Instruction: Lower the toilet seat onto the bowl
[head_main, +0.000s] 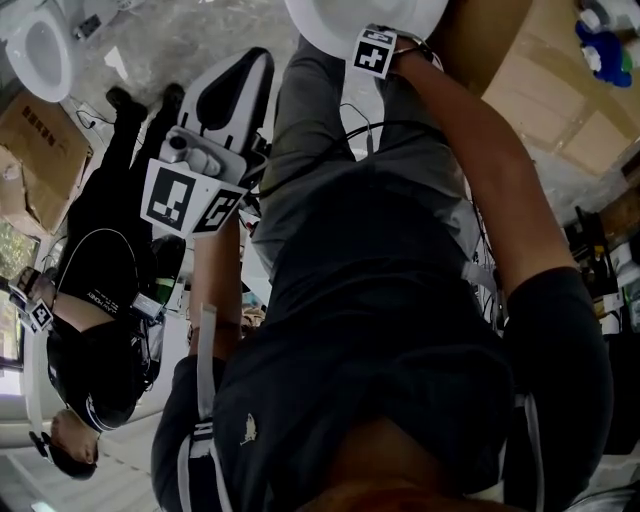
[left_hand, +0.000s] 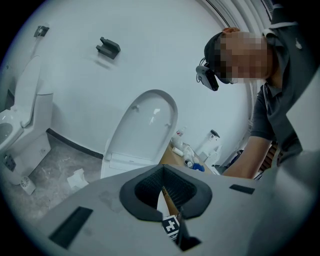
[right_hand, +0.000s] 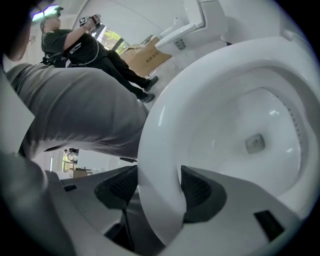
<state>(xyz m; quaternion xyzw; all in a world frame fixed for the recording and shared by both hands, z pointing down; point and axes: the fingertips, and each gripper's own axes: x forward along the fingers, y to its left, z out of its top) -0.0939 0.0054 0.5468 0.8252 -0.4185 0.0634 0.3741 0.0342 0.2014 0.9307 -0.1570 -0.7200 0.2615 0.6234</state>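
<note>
In the right gripper view, the white toilet seat (right_hand: 165, 150) curves up between the two dark pads, and my right gripper (right_hand: 157, 189) is shut on its rim. Behind the ring lies a smooth white surface with a small grey bumper (right_hand: 255, 143). The head view shows the seat (head_main: 335, 18) only as a white edge at the top, beside the right gripper's marker cube (head_main: 378, 50). My left gripper (head_main: 200, 175) is held away at the left, over the person's leg. It is open (left_hand: 165, 192) with nothing between its pads.
Another toilet with a raised lid (left_hand: 147, 122) stands by the wall, and one more (left_hand: 20, 125) is at the far left. A cardboard surface holds bottles (left_hand: 190, 155). A person in black (head_main: 100, 300) stands close by, next to a cardboard box (head_main: 40, 150).
</note>
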